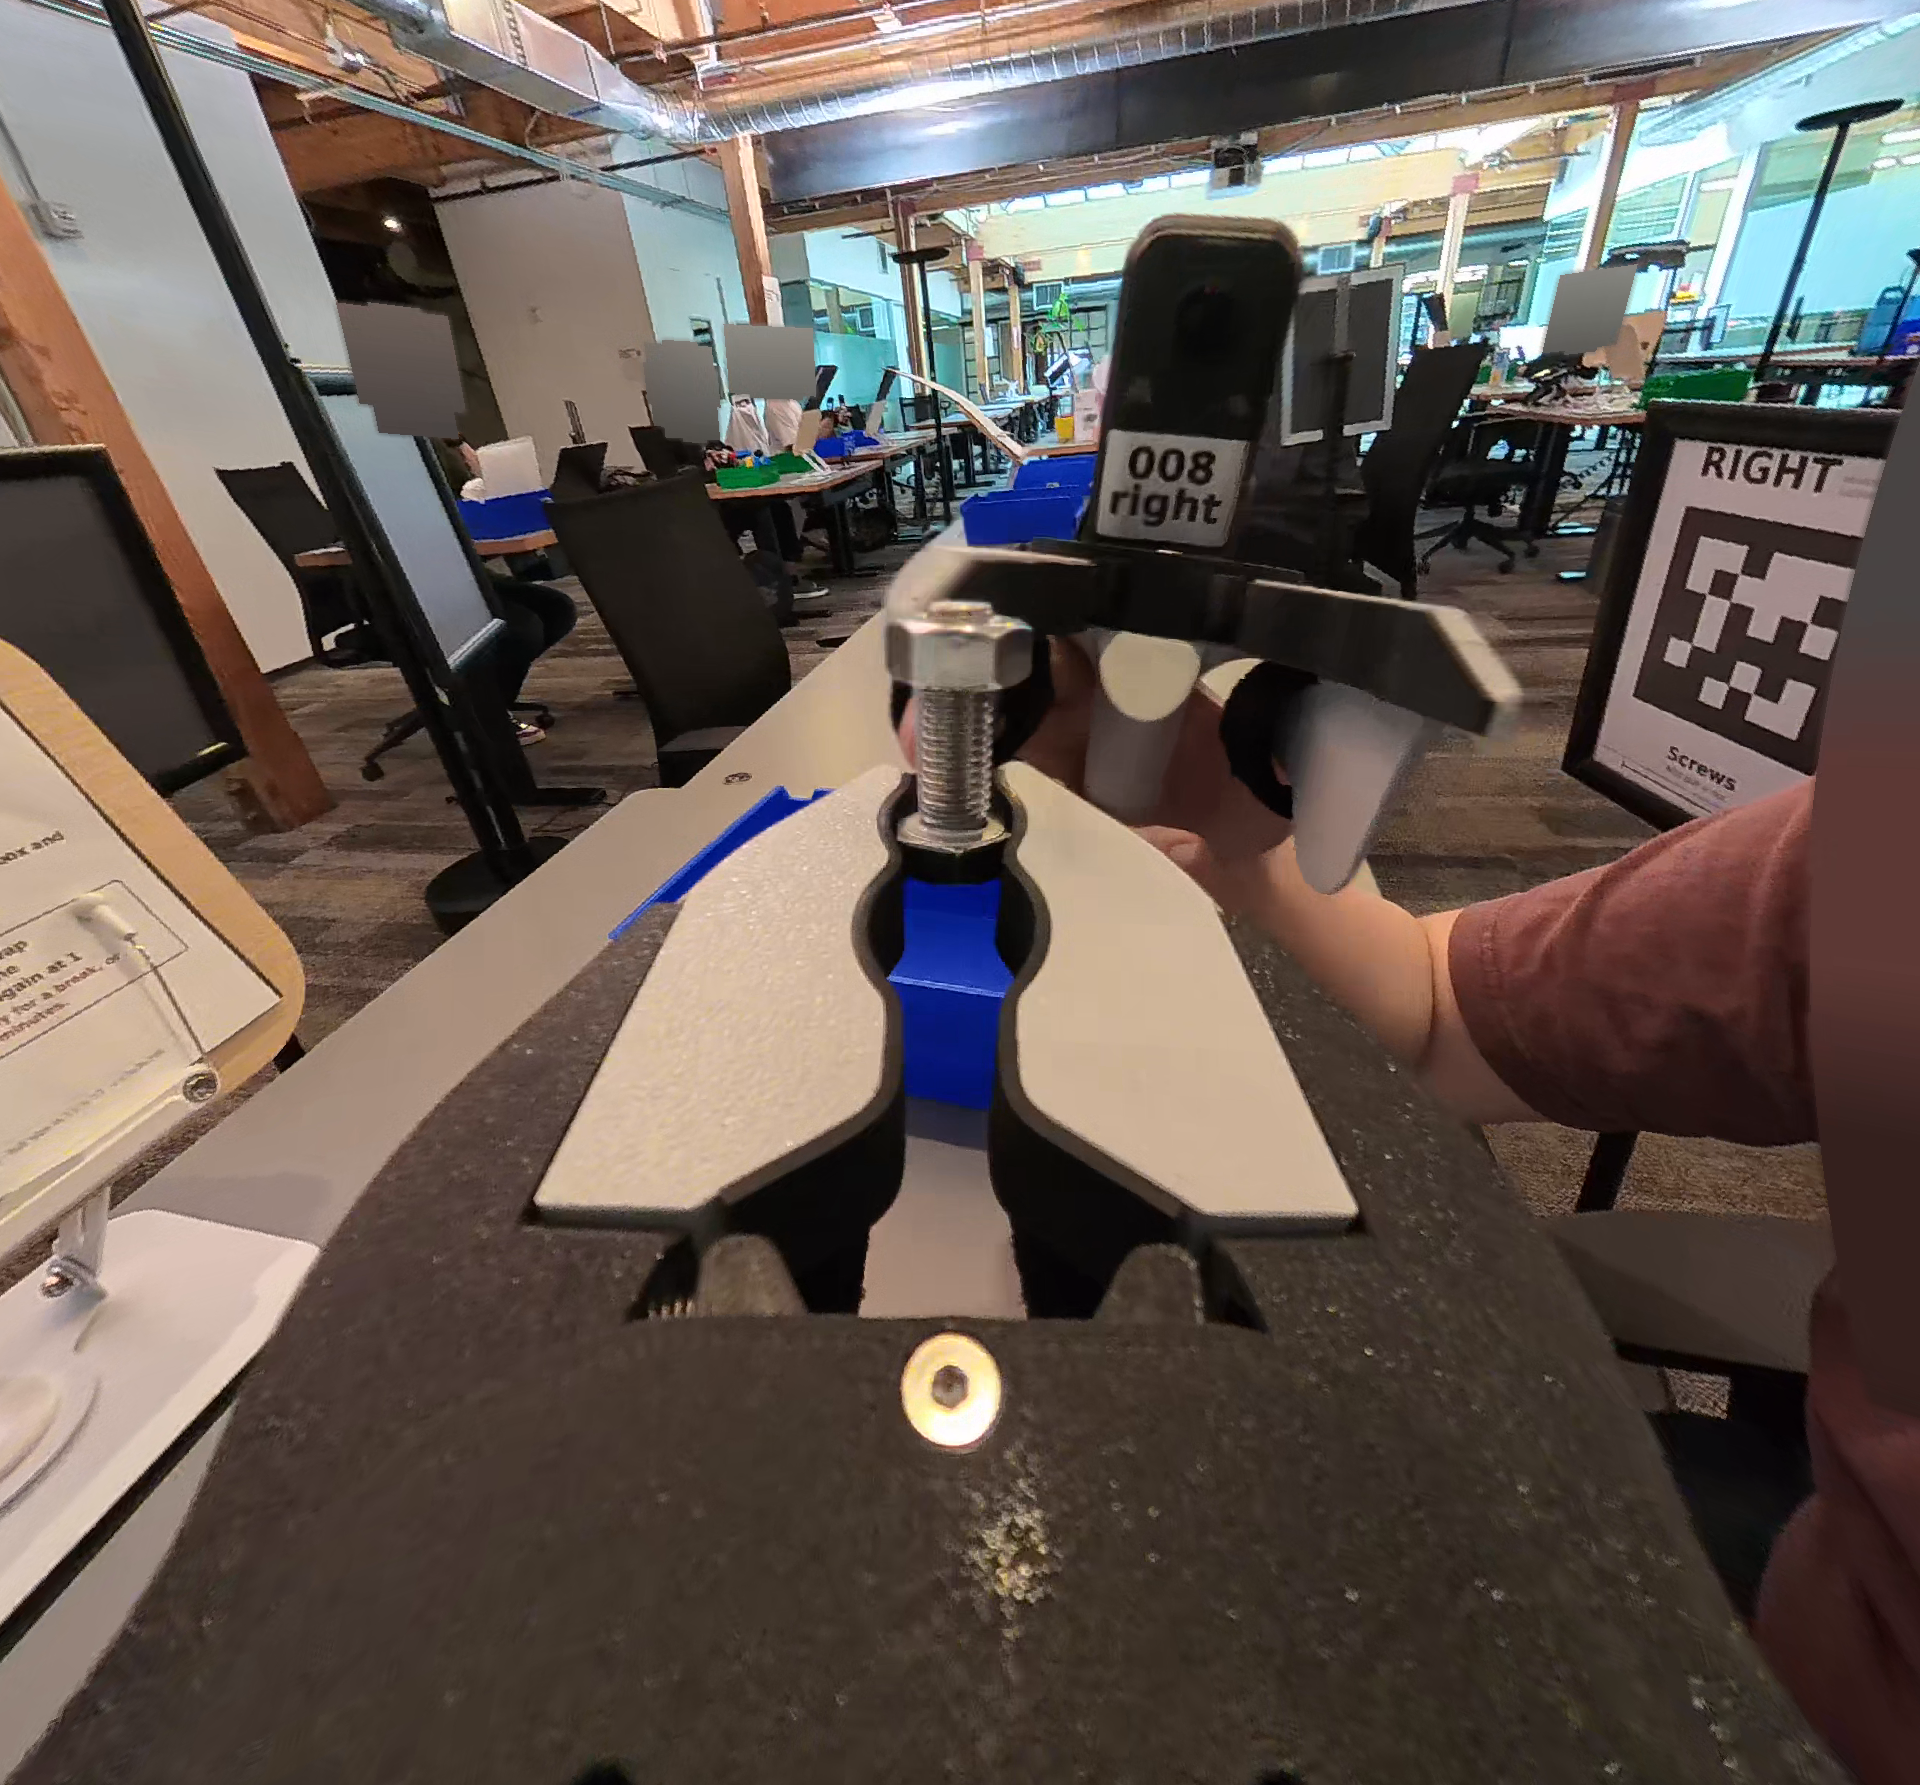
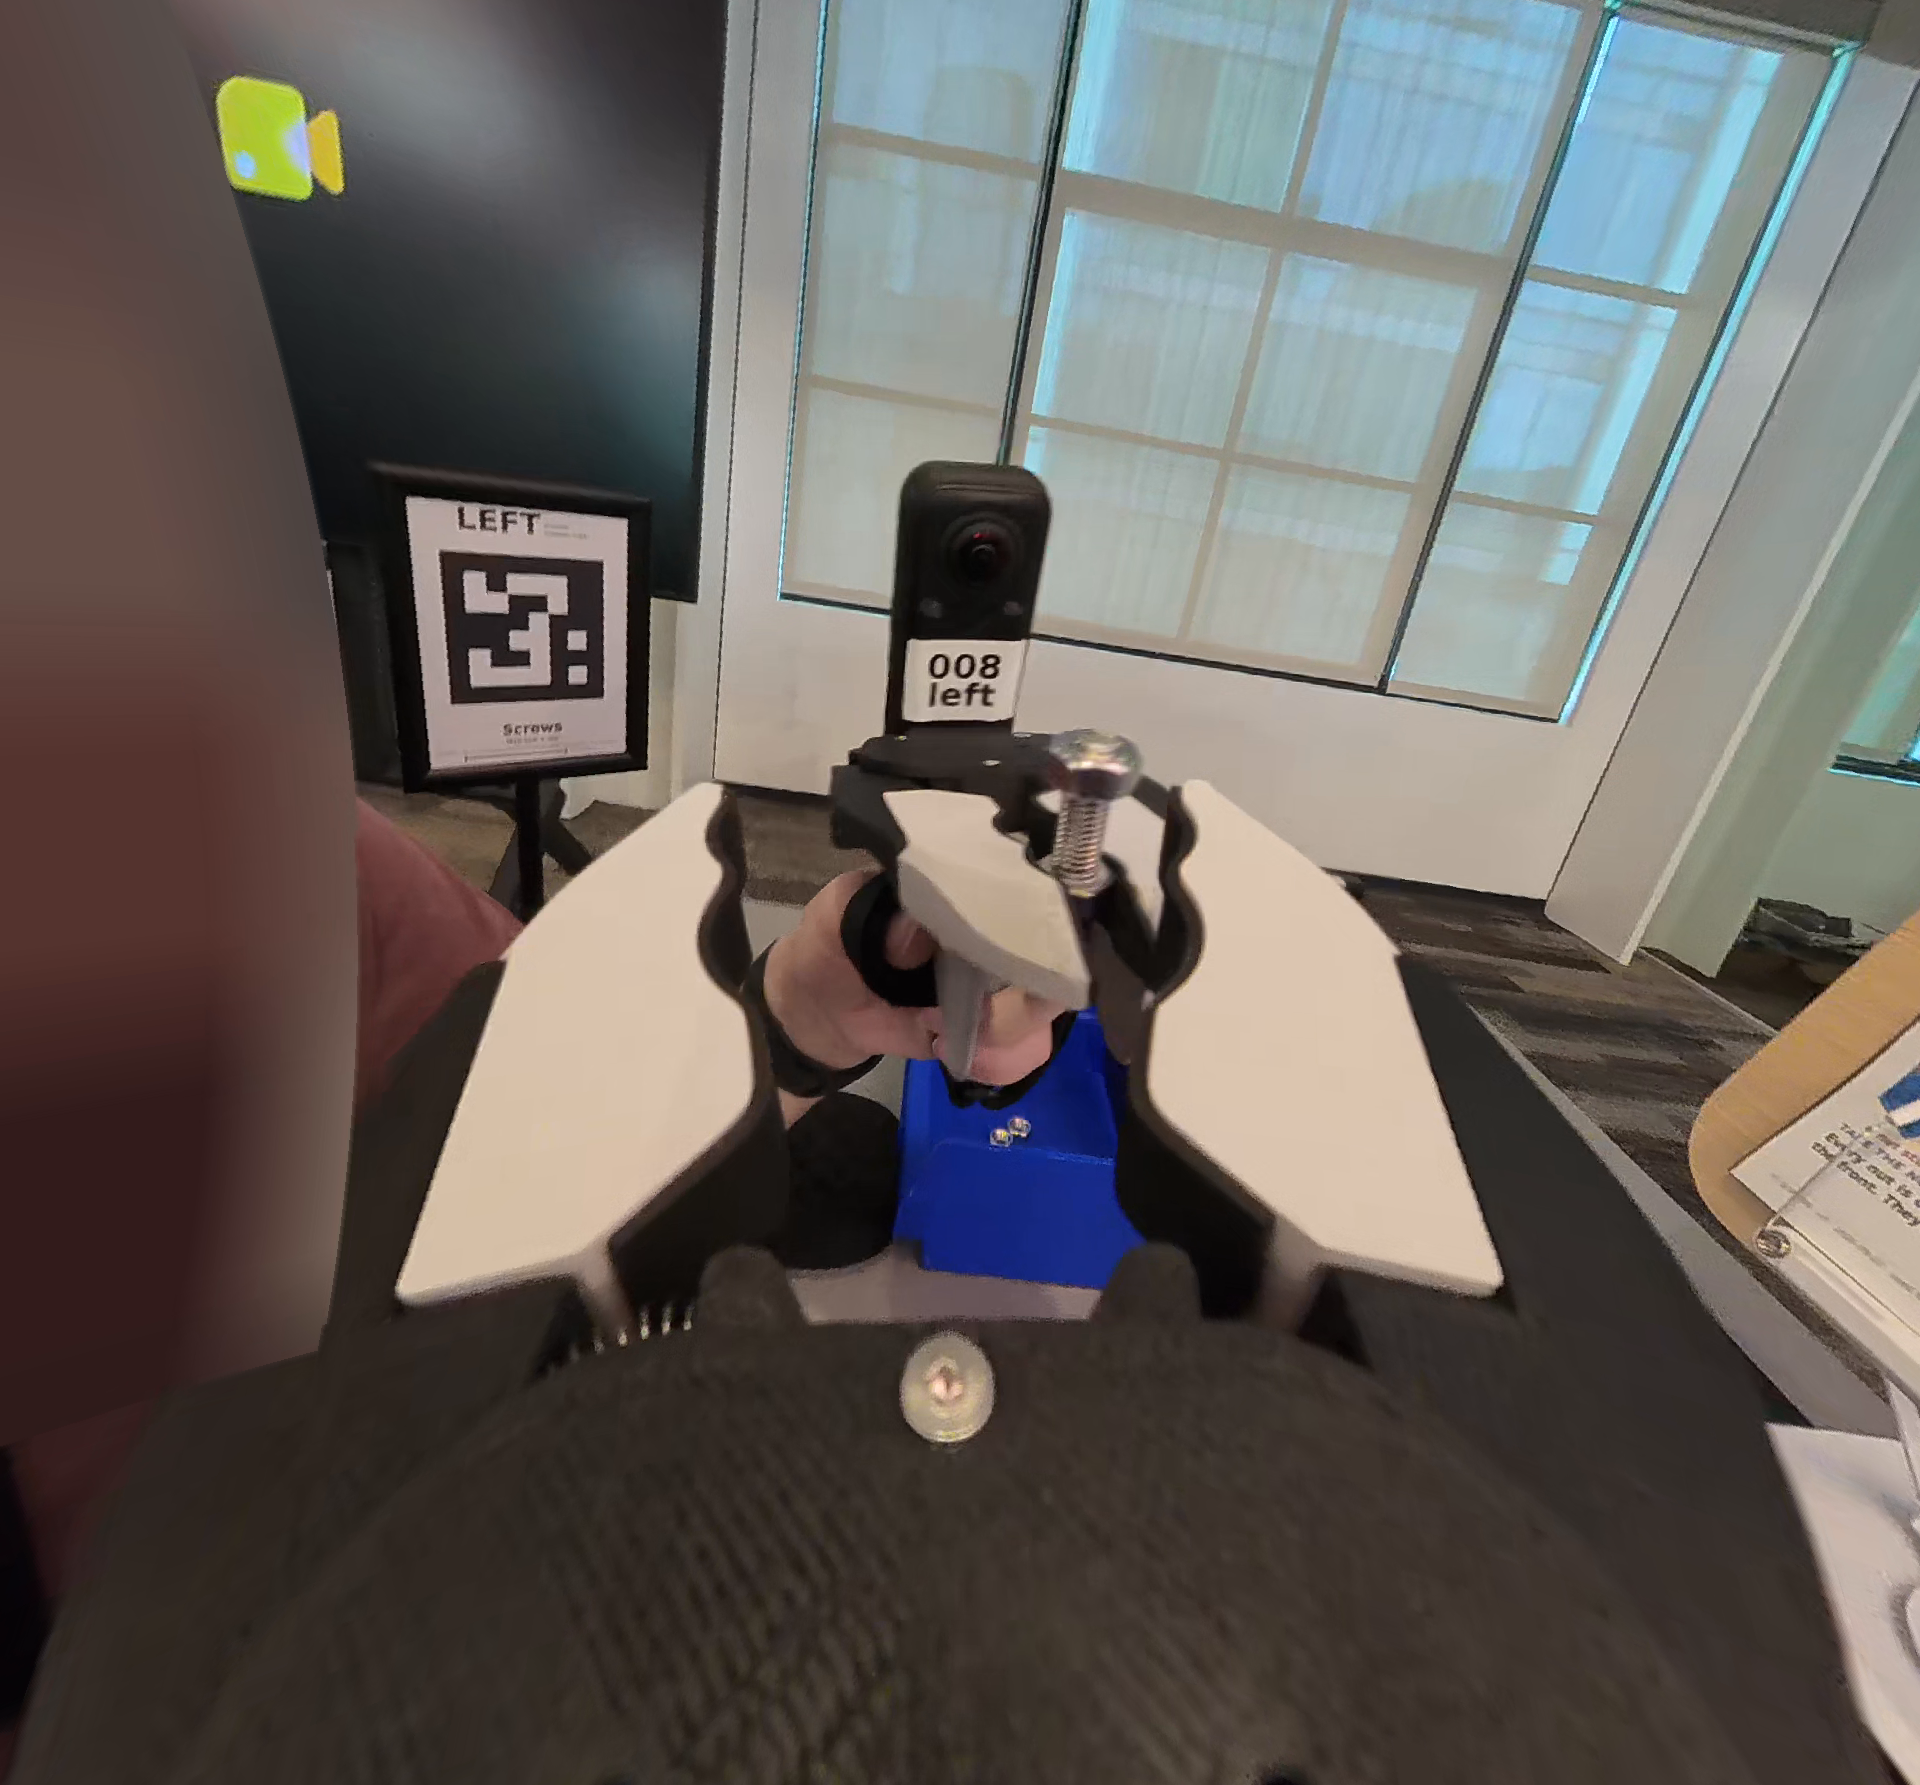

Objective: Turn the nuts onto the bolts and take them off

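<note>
My left gripper (image 1: pixel 951 831) is shut on the head end of a steel bolt (image 1: pixel 954 748) and holds it upright over a blue bin (image 1: pixel 951 997). A hex nut (image 1: pixel 956 660) sits at the top of the threads. My right gripper (image 1: pixel 1195 634) faces it, wide open, with one fingertip beside the nut. In the right wrist view my right gripper (image 2: pixel 951 805) is open. The bolt (image 2: pixel 1075 836) with its nut (image 2: pixel 1091 759) stands between the fingers, close to the right finger (image 2: pixel 1299 1008). The left gripper (image 2: pixel 997 904) holds it from below.
The blue bin (image 2: pixel 997 1205) on the grey table (image 1: pixel 416 1039) holds small loose nuts (image 2: pixel 1008 1130). Framed marker signs stand at either side (image 1: pixel 1756 613) (image 2: pixel 525 629). An instruction board (image 1: pixel 104 987) stands at the left. A person's forearm (image 1: pixel 1610 987) reaches in from the right. The grippers' ends are close to 4 cm from one another.
</note>
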Demonstrator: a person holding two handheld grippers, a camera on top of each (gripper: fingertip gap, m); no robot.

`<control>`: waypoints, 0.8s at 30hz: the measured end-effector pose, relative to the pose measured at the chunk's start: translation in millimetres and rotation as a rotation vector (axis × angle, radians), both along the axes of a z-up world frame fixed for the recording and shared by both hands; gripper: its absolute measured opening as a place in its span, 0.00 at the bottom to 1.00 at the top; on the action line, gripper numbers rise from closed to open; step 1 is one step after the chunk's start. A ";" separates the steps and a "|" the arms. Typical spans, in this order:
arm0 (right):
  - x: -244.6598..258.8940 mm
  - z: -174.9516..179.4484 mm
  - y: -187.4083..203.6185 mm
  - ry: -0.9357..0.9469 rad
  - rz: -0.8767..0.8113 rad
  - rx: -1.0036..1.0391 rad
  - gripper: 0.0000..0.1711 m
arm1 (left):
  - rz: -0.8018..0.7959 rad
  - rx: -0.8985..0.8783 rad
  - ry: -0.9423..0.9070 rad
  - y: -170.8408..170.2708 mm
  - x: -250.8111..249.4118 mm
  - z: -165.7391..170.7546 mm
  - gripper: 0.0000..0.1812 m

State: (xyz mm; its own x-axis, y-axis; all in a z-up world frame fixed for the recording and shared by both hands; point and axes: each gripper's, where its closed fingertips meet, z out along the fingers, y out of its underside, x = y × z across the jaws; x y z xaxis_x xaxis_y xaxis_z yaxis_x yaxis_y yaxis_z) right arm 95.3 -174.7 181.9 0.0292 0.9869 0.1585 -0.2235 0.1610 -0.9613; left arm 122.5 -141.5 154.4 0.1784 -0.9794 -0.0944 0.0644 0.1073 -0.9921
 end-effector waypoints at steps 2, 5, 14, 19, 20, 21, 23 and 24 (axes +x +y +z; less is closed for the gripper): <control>-2.2 -0.6 3.0 0.013 -0.005 -0.017 0.46 | -0.021 0.004 0.025 -4.8 5.8 -4.5 0.07; -8.5 -5.6 -2.6 -0.012 0.025 -0.013 0.47 | -0.026 0.015 0.061 -7.9 15.1 -12.7 0.07; 0.1 -1.7 5.9 -0.011 -0.028 -0.013 0.47 | 0.006 -0.015 0.028 4.7 0.3 -5.2 0.07; -15.0 -14.6 0.9 -0.069 -0.018 0.003 0.50 | -0.027 -0.005 0.078 -5.0 17.7 -17.7 0.07; -13.4 -15.0 1.7 -0.082 -0.029 0.012 0.49 | -0.018 -0.010 0.064 -2.7 15.3 -15.6 0.07; -10.4 -14.5 2.0 -0.093 -0.032 0.013 0.48 | -0.008 -0.015 0.050 0.5 10.9 -12.4 0.07; -2.1 -9.9 -0.7 -0.086 -0.007 0.012 0.38 | 0.014 -0.024 0.021 6.9 0.0 -5.0 0.07; 1.1 -6.0 -1.7 -0.065 0.006 0.002 0.37 | 0.031 -0.024 0.009 10.4 -5.1 -2.1 0.07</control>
